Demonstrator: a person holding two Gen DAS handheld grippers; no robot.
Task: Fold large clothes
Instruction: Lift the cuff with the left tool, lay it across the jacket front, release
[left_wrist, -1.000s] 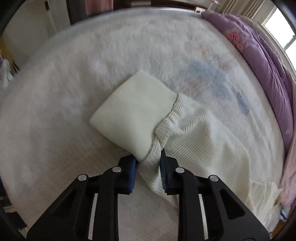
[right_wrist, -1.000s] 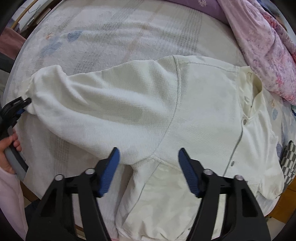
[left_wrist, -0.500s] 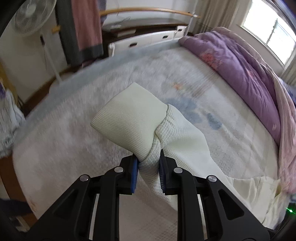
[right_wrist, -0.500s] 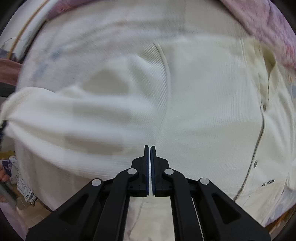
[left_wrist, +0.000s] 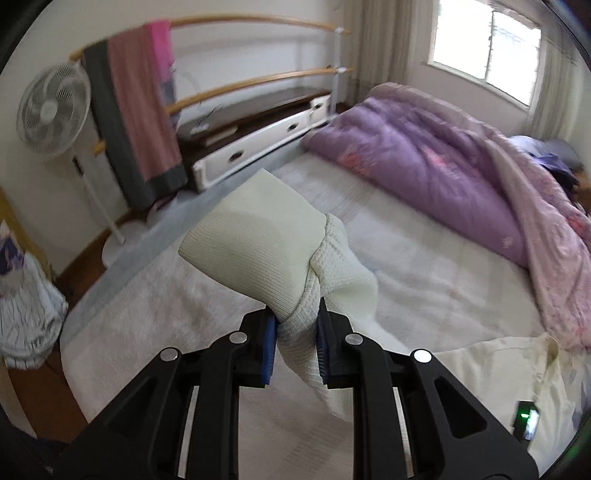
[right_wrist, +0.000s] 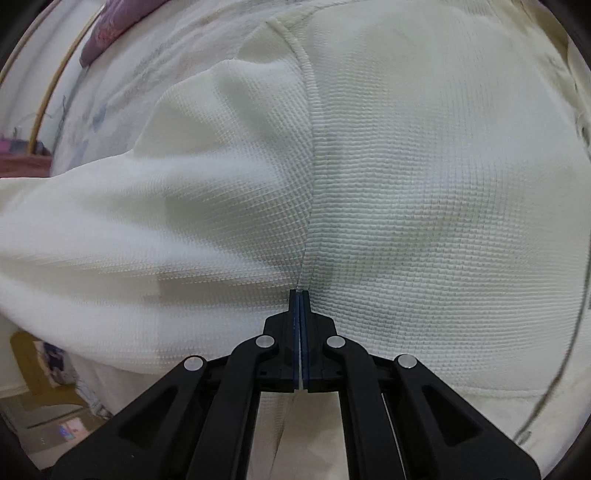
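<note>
A cream waffle-knit garment (right_wrist: 424, 184) lies spread on the bed (left_wrist: 424, 266). My left gripper (left_wrist: 295, 321) is shut on its sleeve (left_wrist: 340, 273) just behind the ribbed cuff (left_wrist: 258, 243), holding that end up above the mattress. The sleeve trails down to the garment's body (left_wrist: 491, 369) at the lower right. My right gripper (right_wrist: 299, 293) is shut, pads together. Its tips rest against the cloth at the lower end of the armhole seam (right_wrist: 312, 147), where the sleeve (right_wrist: 166, 206) meets the body. No cloth shows between the right pads.
A purple duvet (left_wrist: 424, 155) is heaped along the bed's far side under the window. Beyond the bed stand a white fan (left_wrist: 51, 107), a rack with pink and grey cloth (left_wrist: 140, 110) and a low drawer unit (left_wrist: 266, 140). The bed's near edge drops to the floor (right_wrist: 48, 406).
My left gripper rose with the sleeve cuff, and its view tipped up to take in the room. The right gripper went from wide open to shut and sank onto the garment at the armhole seam.
</note>
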